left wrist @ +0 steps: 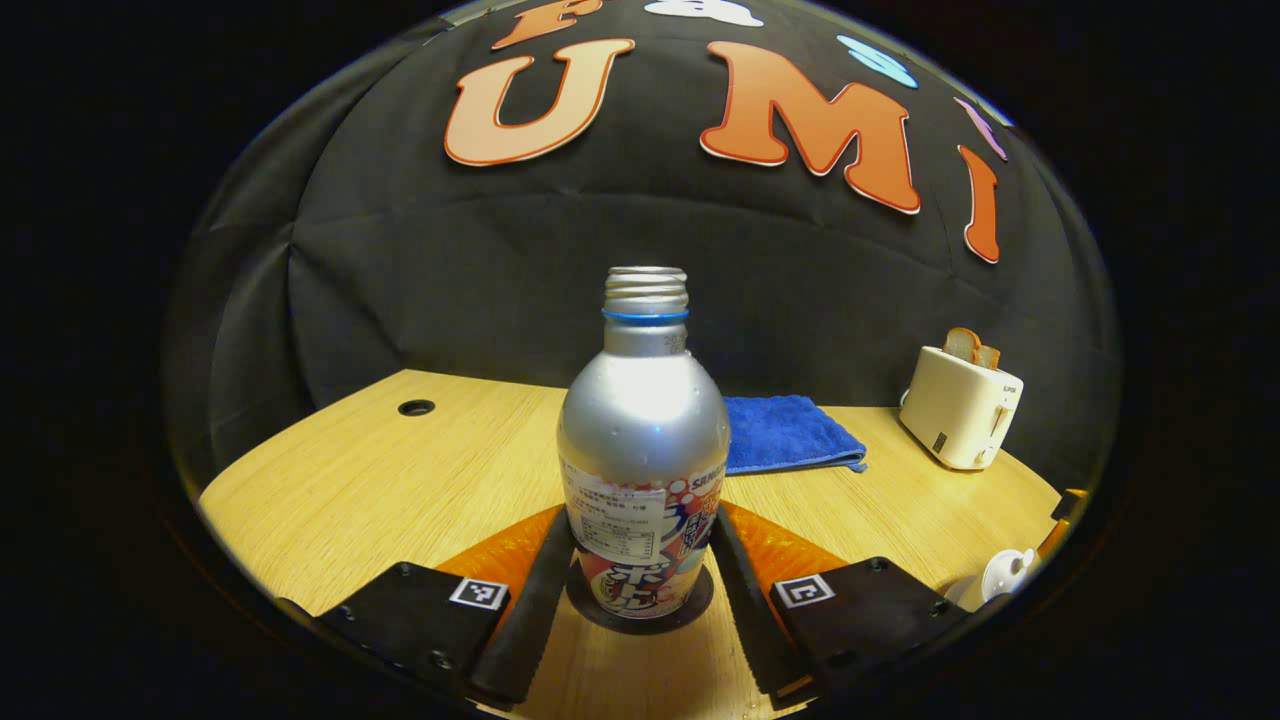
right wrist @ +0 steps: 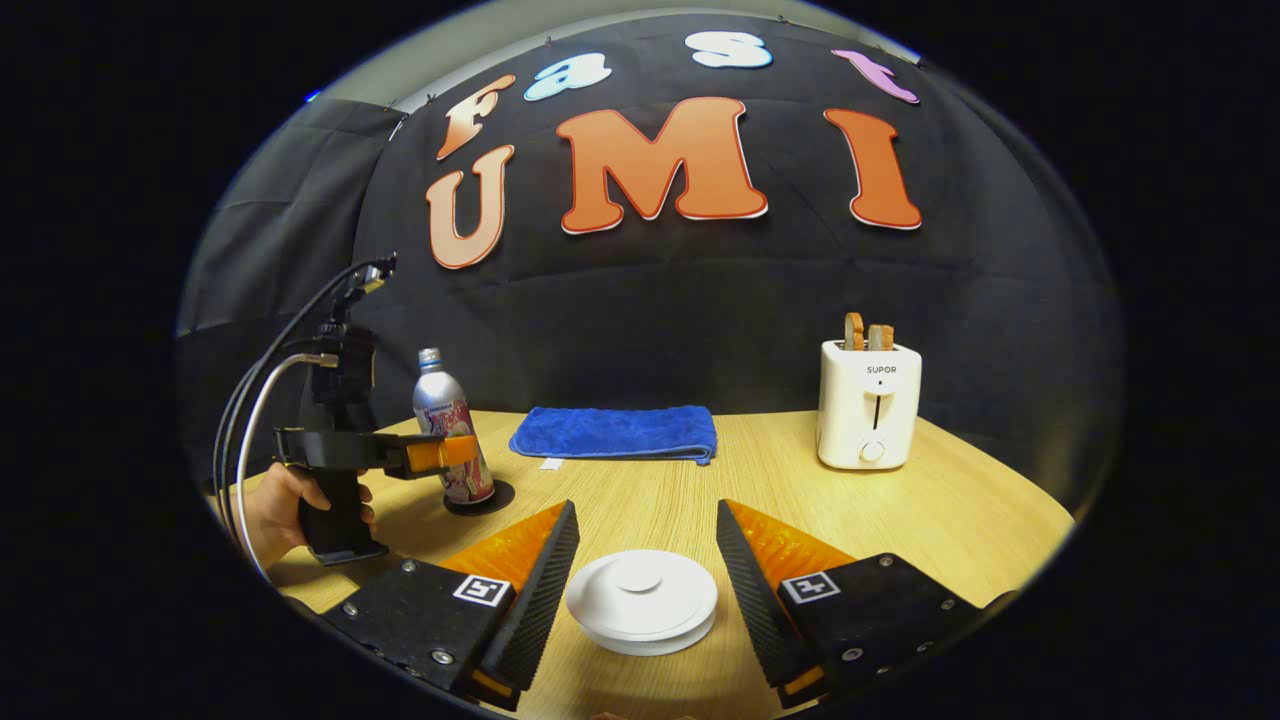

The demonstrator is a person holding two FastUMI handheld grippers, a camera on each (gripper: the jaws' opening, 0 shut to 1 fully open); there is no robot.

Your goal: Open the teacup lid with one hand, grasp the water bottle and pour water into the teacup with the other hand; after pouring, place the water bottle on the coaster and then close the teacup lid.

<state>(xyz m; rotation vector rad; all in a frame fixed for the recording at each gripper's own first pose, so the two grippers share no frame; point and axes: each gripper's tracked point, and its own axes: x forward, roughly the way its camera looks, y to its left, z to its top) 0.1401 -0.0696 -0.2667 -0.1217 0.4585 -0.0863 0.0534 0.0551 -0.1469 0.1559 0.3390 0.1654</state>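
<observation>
Both low views face the wall, sharing the water bottle (left wrist: 643, 450) (right wrist: 452, 428).

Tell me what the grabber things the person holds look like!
Each has black blocks with small screws and a square black-and-white marker by each of its two long, ridged jaws. In the right gripper view, the left gripper shows a black pistol handle in a hand, an orange part, and cables looping from its top.

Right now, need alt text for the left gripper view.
A silver water bottle with no cap stands upright on a dark coaster between the open fingers of the left gripper. Behind it on the wooden table lie a blue towel and a white toaster holding bread.
</observation>
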